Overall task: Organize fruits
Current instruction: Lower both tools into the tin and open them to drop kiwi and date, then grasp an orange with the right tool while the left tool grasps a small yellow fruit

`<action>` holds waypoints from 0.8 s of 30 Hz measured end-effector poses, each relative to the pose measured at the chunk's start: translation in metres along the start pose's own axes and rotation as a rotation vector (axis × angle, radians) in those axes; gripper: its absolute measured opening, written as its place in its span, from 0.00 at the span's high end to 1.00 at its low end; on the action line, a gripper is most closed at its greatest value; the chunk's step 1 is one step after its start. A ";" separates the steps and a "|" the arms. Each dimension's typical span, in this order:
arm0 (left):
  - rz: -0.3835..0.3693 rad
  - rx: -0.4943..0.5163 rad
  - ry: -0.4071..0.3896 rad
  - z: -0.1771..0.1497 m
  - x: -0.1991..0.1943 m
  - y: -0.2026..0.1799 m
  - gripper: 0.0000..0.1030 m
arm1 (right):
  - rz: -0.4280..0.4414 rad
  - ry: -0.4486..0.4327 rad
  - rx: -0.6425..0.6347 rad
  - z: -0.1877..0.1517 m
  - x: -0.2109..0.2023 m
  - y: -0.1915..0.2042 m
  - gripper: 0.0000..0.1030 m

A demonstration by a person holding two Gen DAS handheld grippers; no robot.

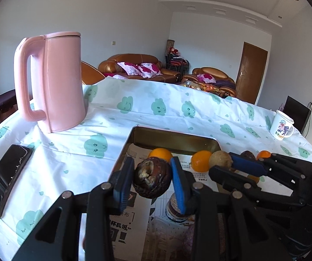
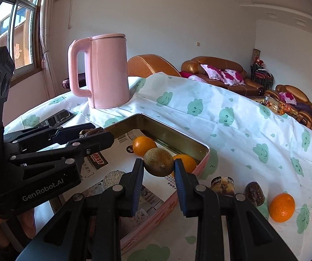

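Your left gripper (image 1: 152,175) clamps a dark wrinkled fruit (image 1: 151,178) above the tin (image 1: 173,138); your right gripper (image 2: 158,167) pinches a brownish-green fruit (image 2: 158,162) beside two oranges (image 2: 144,145) inside.

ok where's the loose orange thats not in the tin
In the right wrist view it sits low right on the cloth, outside the tin, just right of a dark fruit: the orange.

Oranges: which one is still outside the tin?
The orange lying alone on the tablecloth, at the right of the right wrist view; the other two oranges lie inside the tin.
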State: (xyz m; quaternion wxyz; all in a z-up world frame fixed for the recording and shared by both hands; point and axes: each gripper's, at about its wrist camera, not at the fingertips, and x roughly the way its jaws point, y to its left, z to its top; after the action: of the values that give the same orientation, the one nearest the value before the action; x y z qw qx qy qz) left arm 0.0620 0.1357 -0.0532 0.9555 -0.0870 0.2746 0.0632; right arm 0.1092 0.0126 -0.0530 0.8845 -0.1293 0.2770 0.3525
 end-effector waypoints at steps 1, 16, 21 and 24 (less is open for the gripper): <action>-0.003 0.001 0.007 0.000 0.001 0.000 0.65 | -0.001 0.006 0.001 0.000 0.002 0.000 0.71; 0.003 -0.011 0.054 0.001 0.011 0.004 0.65 | -0.006 0.070 -0.009 0.000 0.019 0.006 0.70; 0.039 -0.014 0.007 0.001 0.003 0.003 0.32 | -0.005 0.041 -0.017 -0.001 0.011 0.007 0.49; 0.006 -0.025 -0.048 0.001 -0.010 -0.002 0.28 | -0.029 0.010 -0.006 -0.005 -0.008 -0.007 0.46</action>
State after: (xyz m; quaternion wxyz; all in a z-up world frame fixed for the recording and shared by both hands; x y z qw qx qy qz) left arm 0.0549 0.1333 -0.0467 0.9604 -0.0967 0.2512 0.0714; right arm 0.1070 0.0013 -0.0526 0.8876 -0.1379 0.2786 0.3400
